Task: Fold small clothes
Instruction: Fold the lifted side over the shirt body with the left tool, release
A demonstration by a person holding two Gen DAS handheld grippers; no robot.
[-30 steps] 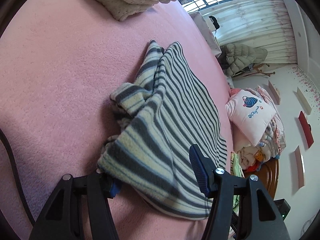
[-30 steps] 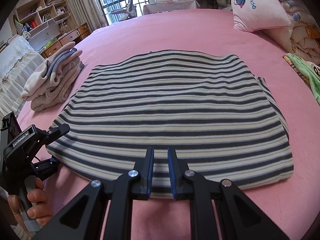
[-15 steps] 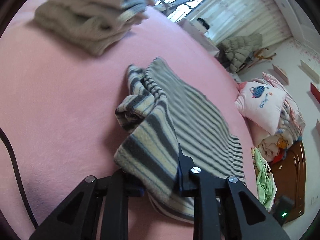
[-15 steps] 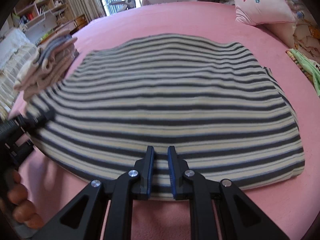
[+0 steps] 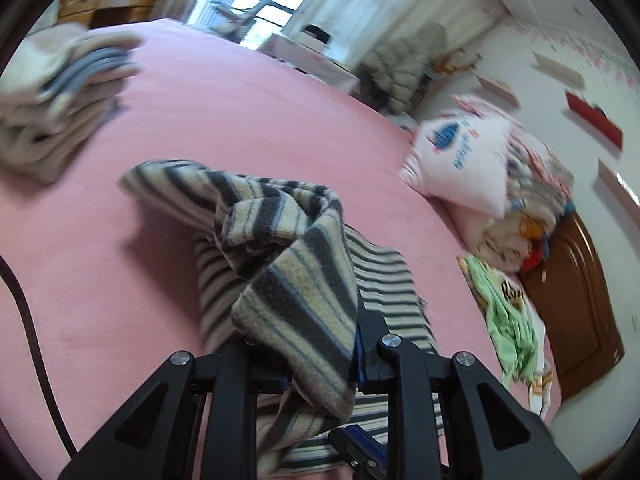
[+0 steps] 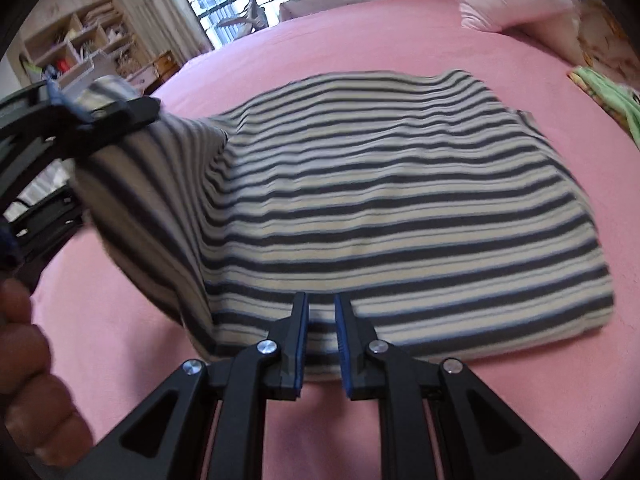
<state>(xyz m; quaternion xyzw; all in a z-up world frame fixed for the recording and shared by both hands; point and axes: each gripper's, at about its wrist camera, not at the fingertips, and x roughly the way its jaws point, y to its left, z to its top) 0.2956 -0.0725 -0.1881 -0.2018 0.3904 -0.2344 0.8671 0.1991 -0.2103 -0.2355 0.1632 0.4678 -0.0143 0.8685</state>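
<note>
Your left gripper (image 5: 320, 364) is clamped on the striped garment's (image 6: 400, 208) left edge, lifted off the pink bed (image 6: 400, 28). Its right side lies flat; the right gripper (image 6: 320, 344), nearly closed, seemingly pins the near hem.

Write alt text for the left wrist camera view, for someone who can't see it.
The left gripper pinches a bunched corner of a striped garment and holds it up above a pink bed. A stack of folded clothes lies at the far left; a pink pillow and a green garment lie to the right.
</note>
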